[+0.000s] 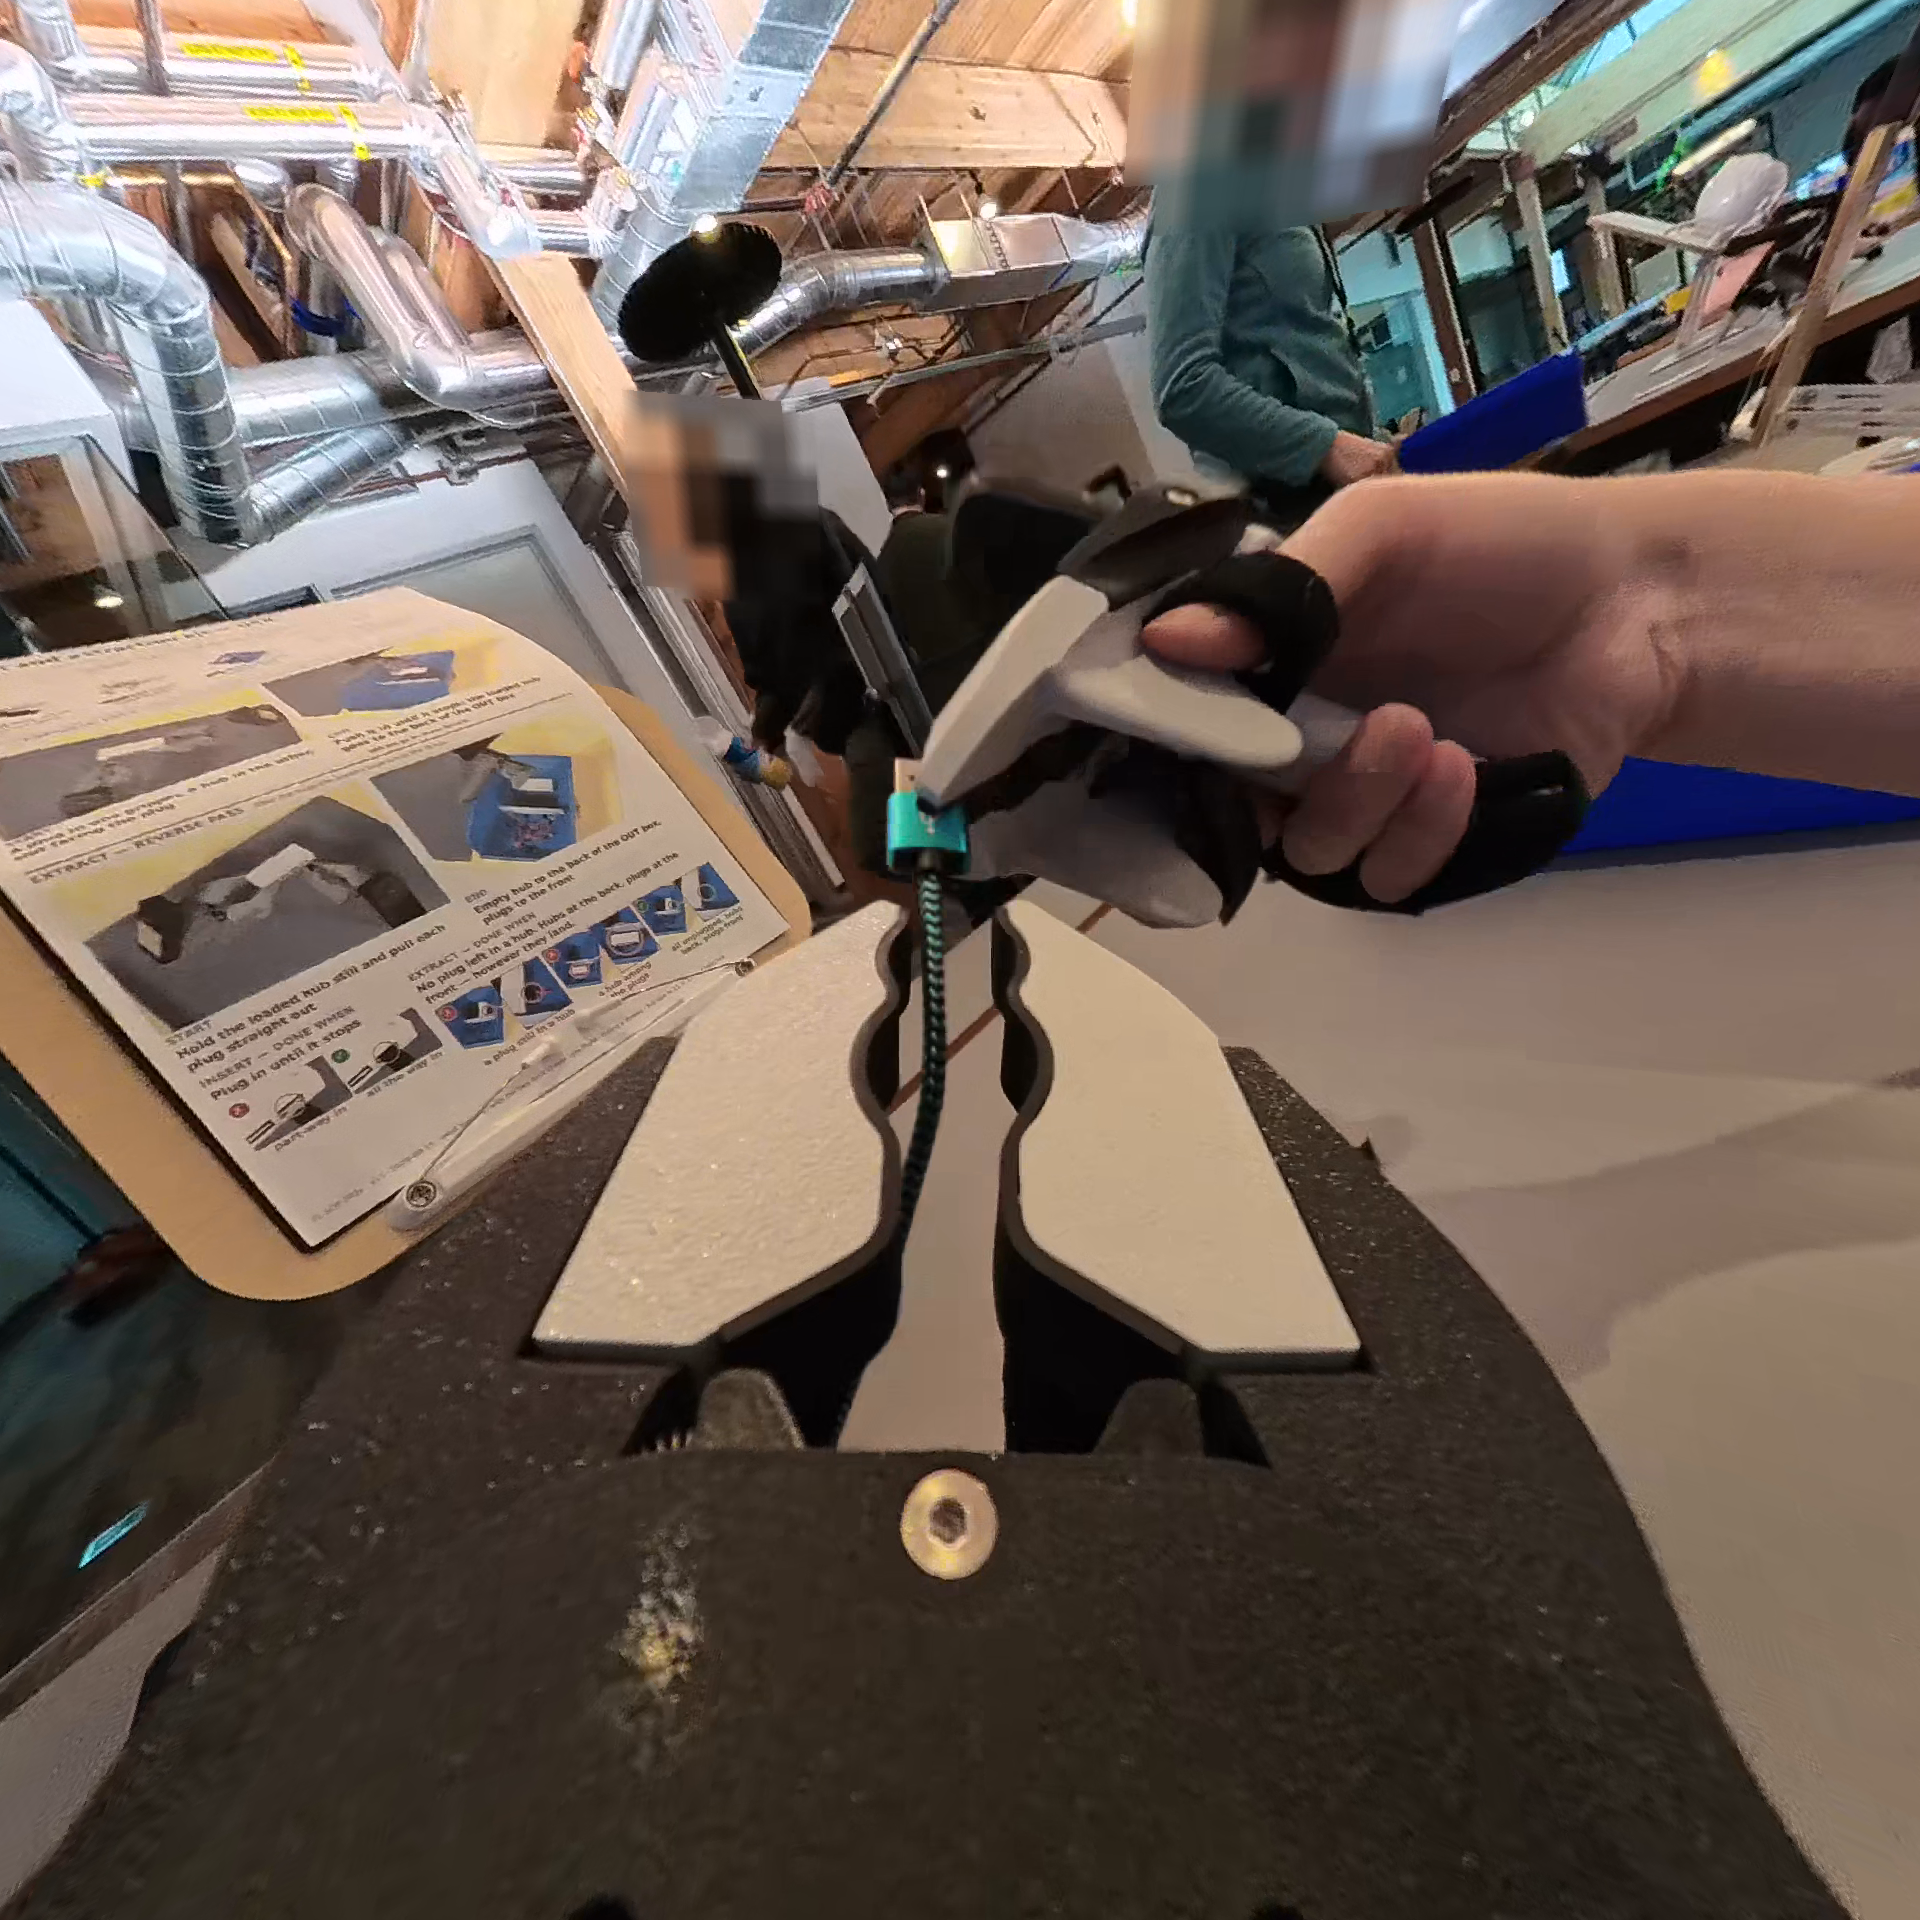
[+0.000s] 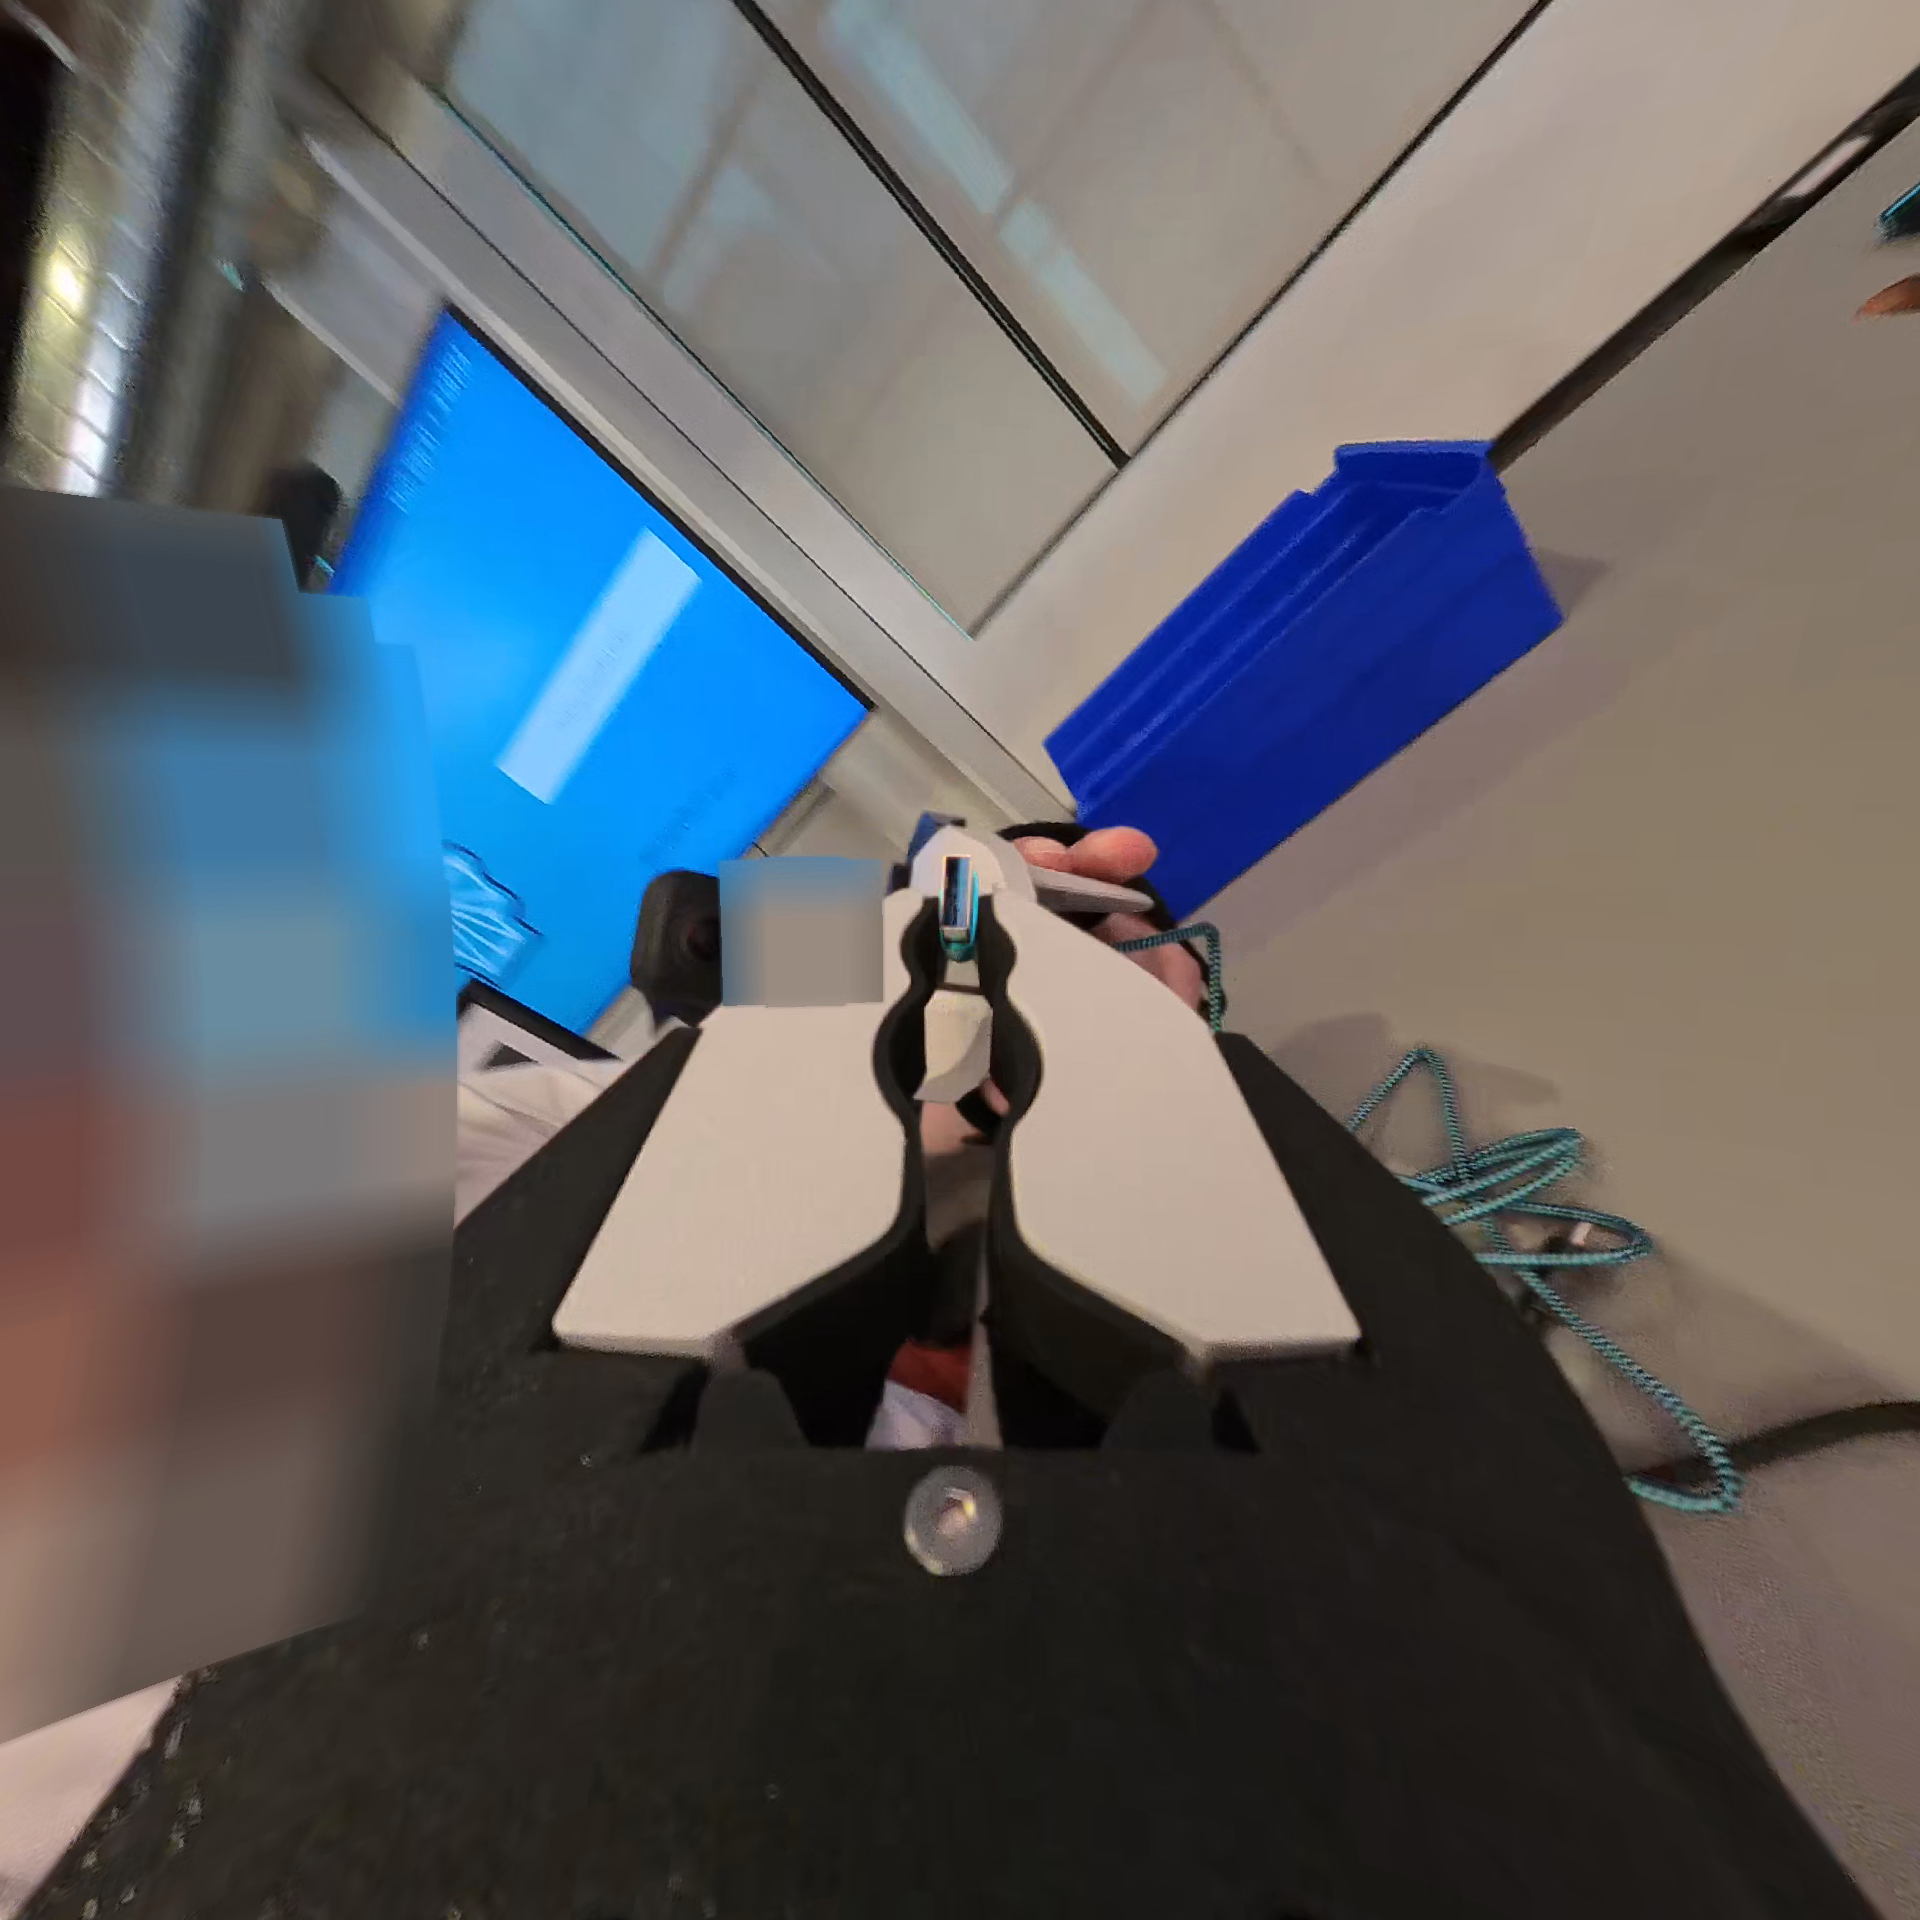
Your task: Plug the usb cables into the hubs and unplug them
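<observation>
In the left wrist view my right gripper (image 1: 935, 816), held by a hand, is shut on a teal USB plug (image 1: 925, 831) just past my left fingertips. The plug's metal end points up and left. Its teal-and-black braided cable (image 1: 928, 997) hangs down through the gap of my left gripper (image 1: 951, 925), whose fingers stand apart around it without pinching. In the right wrist view my right gripper (image 2: 951, 904) pinches the same plug (image 2: 958, 896) at its tips, metal end forward. More of the cable (image 2: 1507, 1195) lies coiled on the table. No hub is in view.
An instruction sheet on a wooden board (image 1: 364, 883) stands to the left. Blue bins (image 1: 1756, 800) (image 2: 1299, 665) sit on the grey table (image 1: 1558, 1143). A blue monitor (image 2: 582, 623) and people stand behind. My two grippers' fingertips are within a few centimetres of each other.
</observation>
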A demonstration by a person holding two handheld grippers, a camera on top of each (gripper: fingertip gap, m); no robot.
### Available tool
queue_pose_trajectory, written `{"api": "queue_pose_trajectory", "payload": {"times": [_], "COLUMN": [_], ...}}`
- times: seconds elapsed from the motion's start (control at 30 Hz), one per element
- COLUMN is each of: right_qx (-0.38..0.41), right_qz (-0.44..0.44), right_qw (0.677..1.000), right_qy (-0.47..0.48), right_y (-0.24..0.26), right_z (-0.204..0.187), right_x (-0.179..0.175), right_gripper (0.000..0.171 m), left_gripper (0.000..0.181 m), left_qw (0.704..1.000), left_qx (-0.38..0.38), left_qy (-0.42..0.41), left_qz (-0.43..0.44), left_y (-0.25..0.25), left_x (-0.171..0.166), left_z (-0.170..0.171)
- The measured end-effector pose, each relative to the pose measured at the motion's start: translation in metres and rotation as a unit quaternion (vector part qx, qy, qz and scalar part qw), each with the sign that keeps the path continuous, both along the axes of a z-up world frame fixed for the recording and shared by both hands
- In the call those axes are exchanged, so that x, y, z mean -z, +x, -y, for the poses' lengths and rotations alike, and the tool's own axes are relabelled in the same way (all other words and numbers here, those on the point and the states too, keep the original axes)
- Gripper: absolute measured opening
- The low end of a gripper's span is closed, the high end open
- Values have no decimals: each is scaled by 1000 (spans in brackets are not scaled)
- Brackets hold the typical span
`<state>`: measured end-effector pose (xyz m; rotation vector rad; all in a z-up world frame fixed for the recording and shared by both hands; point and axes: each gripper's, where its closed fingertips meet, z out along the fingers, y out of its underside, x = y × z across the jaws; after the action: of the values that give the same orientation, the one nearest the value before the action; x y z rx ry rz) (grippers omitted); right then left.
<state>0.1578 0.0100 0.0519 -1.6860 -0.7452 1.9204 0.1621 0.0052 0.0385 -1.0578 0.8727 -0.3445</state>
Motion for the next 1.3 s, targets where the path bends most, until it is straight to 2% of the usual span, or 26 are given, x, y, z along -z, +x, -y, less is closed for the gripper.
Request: {"api": "queue_pose_trajectory", "payload": {"times": [0.1, 0.2, 0.37, 0.6, 0.77, 0.9, 1.0, 1.13, 1.23, 1.3], "right_qx": [-10, -28, -50, -52, -54, -28, 15, 124, 129, 98], "right_qz": [-34, -69, -97, -89, -79, -33, 28, 160, 248, 315], "right_qw": [998, 993, 983, 981, 986, 997, 997, 939, 882, 857], "right_qy": [-53, -96, -148, -165, -137, -65, 69, 278, 380, 395], "right_y": [1, 2, 3, 1, -1, 7, 31, 70, 88, 100], "right_z": [-2, 0, -2, -7, -9, -17, -30, -54, -54, -52], "right_x": [5, 3, 3, 8, 9, 22, 40, 71, 97, 130], "right_gripper": [6, 6, 6, 6, 8, 24, 19, 21, 26, 35], "left_gripper": [12, 5, 5, 4, 4, 4, 4, 4, 4, 4], "left_qw": [999, 999, 999, 1000, 999, 998, 996, 994, 994, 994], "left_qx": [-13, -10, -11, -8, -10, -19, -21, -27, -30, -32], "left_qy": [17, 39, 43, 2, -36, -55, -85, -95, -99, -103], "left_qz": [35, 28, 23, 11, 12, 22, 37, 39, 32, 29], "left_y": [-5, 0, 1, -1, -6, -14, -24, -34, -35, -34], "left_x": [-8, -9, -11, -6, -3, -3, -4, -3, 2, 6], "left_z": [1, 6, 5, -1, -5, -8, -11, -12, -16, -19]}}
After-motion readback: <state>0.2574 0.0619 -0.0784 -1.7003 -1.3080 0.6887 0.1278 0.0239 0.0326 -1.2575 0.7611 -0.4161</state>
